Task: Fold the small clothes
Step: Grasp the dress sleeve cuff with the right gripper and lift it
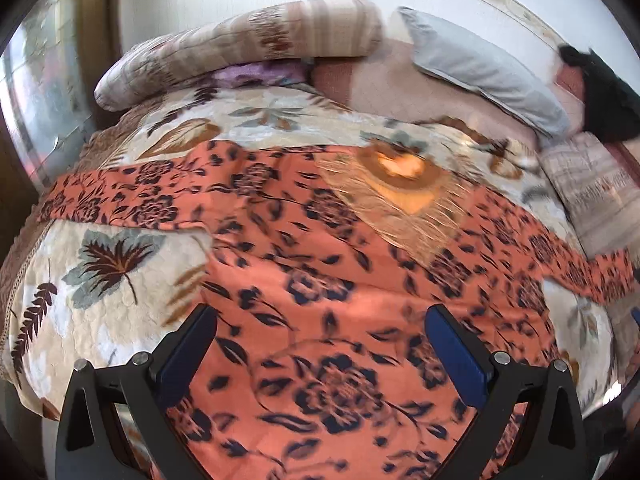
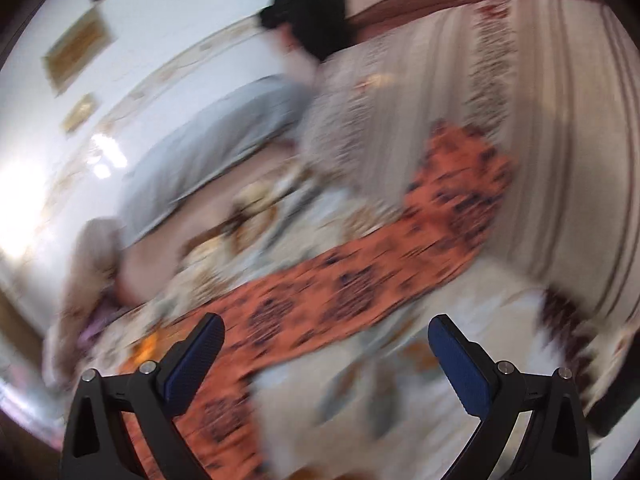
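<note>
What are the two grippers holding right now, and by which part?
Nothing is held. The left gripper is open above the orange floral garment spread on the bed, with nothing between its jaws. The right gripper is open too, over the garment's sleeve.

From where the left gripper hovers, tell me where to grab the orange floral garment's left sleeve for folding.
Judging by its pose, pinch the cuff end of the orange floral garment's left sleeve, coming from the outer left side. The sleeve lies flat, stretched outward on the leaf-print quilt, so its free end looks easiest to lift. The left gripper is open.
</note>
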